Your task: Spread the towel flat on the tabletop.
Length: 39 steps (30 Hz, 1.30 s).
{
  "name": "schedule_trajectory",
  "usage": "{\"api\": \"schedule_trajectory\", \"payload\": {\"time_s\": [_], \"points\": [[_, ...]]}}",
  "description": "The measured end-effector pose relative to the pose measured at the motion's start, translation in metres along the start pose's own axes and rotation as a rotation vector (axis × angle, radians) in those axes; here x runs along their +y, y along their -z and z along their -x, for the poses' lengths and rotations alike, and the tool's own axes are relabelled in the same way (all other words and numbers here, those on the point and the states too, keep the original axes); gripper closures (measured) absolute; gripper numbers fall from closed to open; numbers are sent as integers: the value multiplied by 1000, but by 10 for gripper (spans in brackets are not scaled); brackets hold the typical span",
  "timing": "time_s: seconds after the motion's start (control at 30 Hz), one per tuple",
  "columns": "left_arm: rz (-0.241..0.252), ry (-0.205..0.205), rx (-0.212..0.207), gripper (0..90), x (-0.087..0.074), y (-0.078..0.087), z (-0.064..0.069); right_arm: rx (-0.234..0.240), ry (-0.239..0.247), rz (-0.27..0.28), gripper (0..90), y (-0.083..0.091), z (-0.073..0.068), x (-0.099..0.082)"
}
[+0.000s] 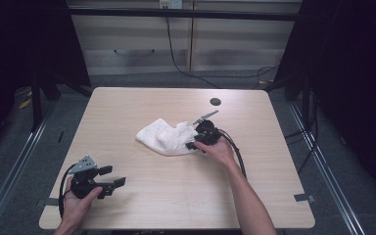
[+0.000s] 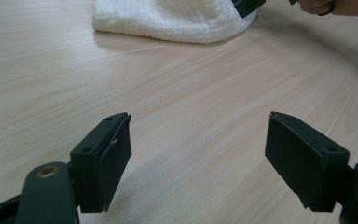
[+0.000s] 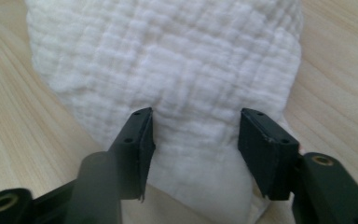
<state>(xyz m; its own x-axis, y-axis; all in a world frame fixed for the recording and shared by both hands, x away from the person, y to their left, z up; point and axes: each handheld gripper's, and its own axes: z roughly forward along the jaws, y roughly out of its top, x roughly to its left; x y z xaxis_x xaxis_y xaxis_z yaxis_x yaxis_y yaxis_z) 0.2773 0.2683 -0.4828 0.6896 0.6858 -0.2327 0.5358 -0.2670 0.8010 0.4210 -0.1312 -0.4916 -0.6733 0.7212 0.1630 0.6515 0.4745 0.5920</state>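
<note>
A crumpled white cloth (image 1: 166,136) lies near the middle of the wooden table (image 1: 142,191). My right gripper (image 1: 194,138) is at the cloth's right end, open. In the right gripper view its jaws straddle the cloth (image 3: 168,70), with the fabric lying between and beyond them, and the gripper (image 3: 195,140) is not closed on it. My left gripper (image 1: 115,178) rests near the table's front left corner, open and holding nothing. The left gripper view has that gripper (image 2: 198,149) over bare wood, with the cloth (image 2: 172,18) far ahead.
A small dark round hole (image 1: 215,102) sits in the tabletop behind the cloth. Cables trail on the floor beyond the table's far edge. Bare wood lies between the two grippers.
</note>
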Motion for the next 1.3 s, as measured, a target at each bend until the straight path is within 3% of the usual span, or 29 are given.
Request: {"api": "schedule_trajectory", "payload": {"time_s": [0.03, 0.07, 0.17, 0.3, 0.47, 0.8, 0.87, 1.3], "points": [[-1, 0, 0, 224, 0, 0, 0, 0, 0, 0, 479, 0, 0, 0], [-4, 1, -1, 224, 0, -1, 0, -24, 24, -7, 608, 1, 0, -1], [-7, -4, 0, 224, 0, -1, 1, -24, 19, -24, 756, 4, 1, -2], [-9, -6, -2, 224, 0, -2, 1, -7, 12, -33, 860, 6, 2, -6], [-16, -8, 0, 224, 0, -4, 2, 30, -3, -17, 890, 9, 2, -13], [-17, -8, 1, 224, 0, -4, 2, 44, 51, -28, 900, 14, -10, -21], [-20, -7, -1, 224, 0, -4, 2, 67, 60, -9, 900, 16, -13, -28], [-40, -13, 8, 225, 1, -9, 4, 110, 100, 13, 900, 30, -35, -55]]}}
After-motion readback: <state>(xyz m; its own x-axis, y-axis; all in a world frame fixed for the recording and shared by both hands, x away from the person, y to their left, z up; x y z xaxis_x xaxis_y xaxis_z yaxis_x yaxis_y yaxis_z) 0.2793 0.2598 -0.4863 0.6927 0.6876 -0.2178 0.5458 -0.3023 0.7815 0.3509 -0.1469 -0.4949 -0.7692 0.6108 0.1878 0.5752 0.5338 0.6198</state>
